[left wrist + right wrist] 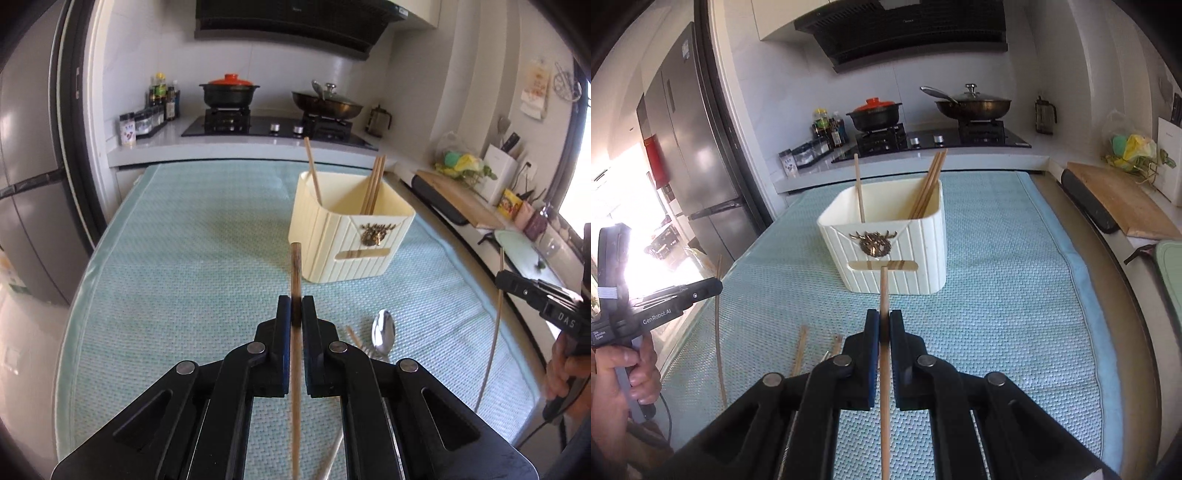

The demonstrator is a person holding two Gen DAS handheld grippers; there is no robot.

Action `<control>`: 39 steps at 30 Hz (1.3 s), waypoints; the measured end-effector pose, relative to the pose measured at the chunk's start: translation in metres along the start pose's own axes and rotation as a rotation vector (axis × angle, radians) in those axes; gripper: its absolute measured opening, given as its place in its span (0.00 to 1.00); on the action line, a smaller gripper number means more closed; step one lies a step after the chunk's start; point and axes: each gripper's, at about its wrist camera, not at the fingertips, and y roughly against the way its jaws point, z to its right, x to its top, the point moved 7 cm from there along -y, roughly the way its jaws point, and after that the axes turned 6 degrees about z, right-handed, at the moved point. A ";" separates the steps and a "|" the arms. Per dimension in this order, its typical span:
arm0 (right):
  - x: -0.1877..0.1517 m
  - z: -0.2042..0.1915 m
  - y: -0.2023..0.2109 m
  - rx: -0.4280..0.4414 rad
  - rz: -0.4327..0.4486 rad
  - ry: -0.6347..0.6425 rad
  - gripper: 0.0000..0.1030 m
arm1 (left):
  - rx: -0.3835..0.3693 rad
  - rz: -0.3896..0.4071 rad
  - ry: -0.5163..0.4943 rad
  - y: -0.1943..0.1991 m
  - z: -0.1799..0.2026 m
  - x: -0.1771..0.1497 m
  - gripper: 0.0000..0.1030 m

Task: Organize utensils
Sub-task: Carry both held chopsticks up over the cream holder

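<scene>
A cream utensil holder (pixel 347 236) (pixel 886 251) stands on the green mat and has several chopsticks (pixel 375 188) (pixel 929 188) standing in it. My left gripper (pixel 295 310) is shut on a wooden chopstick (pixel 295 269) above the mat, in front of the holder. My right gripper (pixel 884 325) is shut on another wooden chopstick (pixel 883 291), also in front of the holder. The right gripper also shows at the right edge of the left wrist view (pixel 504 278), and the left one at the left edge of the right wrist view (pixel 714 286). A metal spoon (pixel 383 332) and a fork lie on the mat.
The green mat (pixel 184 258) (pixel 1015 295) covers the counter. Loose chopsticks (pixel 799 349) lie on it near the grippers. Behind are a stove with a red-lidded pot (pixel 229 92) and a wok (pixel 973 105), spice jars, and a wooden cutting board (pixel 1119 199) to the right.
</scene>
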 end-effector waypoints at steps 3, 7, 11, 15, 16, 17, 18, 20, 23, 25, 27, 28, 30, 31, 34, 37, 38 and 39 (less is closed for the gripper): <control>0.003 -0.005 0.020 0.007 0.032 0.011 0.06 | -0.009 0.038 0.000 0.019 0.005 0.005 0.04; 0.011 -0.016 0.044 0.016 0.074 0.022 0.06 | -0.017 0.069 -0.013 0.035 0.011 0.009 0.04; 0.016 -0.025 0.062 0.040 0.103 0.032 0.06 | -0.020 0.085 -0.024 0.042 0.014 0.009 0.03; 0.026 -0.034 0.083 0.057 0.165 0.050 0.06 | -0.023 0.098 -0.025 0.047 0.016 0.010 0.03; 0.029 -0.036 0.087 0.057 0.188 0.063 0.06 | -0.023 0.101 -0.023 0.047 0.016 0.010 0.03; 0.031 -0.037 0.091 0.056 0.205 0.076 0.06 | -0.024 0.104 -0.021 0.048 0.016 0.011 0.03; 0.032 -0.039 0.093 0.057 0.216 0.089 0.06 | -0.026 0.108 -0.020 0.050 0.017 0.013 0.03; 0.034 -0.039 0.095 0.056 0.231 0.092 0.06 | -0.029 0.115 -0.016 0.052 0.018 0.017 0.03; 0.037 -0.036 0.095 0.056 0.249 0.078 0.06 | -0.044 0.129 -0.006 0.056 0.019 0.025 0.03; 0.040 -0.034 0.092 0.059 0.256 0.070 0.06 | -0.054 0.133 -0.002 0.056 0.020 0.032 0.03; 0.043 -0.034 0.089 0.060 0.261 0.069 0.06 | -0.065 0.137 -0.001 0.056 0.022 0.038 0.03; 0.045 -0.033 0.087 0.060 0.264 0.068 0.06 | -0.071 0.138 -0.002 0.055 0.023 0.041 0.03; 0.047 -0.032 0.083 0.061 0.265 0.066 0.06 | -0.078 0.140 -0.006 0.054 0.026 0.047 0.03; 0.049 -0.031 0.081 0.065 0.266 0.061 0.06 | -0.082 0.141 -0.009 0.053 0.028 0.049 0.03; 0.051 -0.030 0.076 0.068 0.270 0.051 0.06 | -0.088 0.141 -0.017 0.050 0.032 0.054 0.03; 0.051 -0.028 0.073 0.066 0.271 0.044 0.06 | -0.094 0.133 -0.013 0.046 0.034 0.056 0.03; 0.051 -0.027 0.072 0.064 0.273 0.043 0.06 | -0.096 0.130 -0.010 0.045 0.035 0.056 0.03; 0.052 -0.026 0.072 0.064 0.273 0.042 0.06 | -0.100 0.127 -0.010 0.043 0.036 0.057 0.03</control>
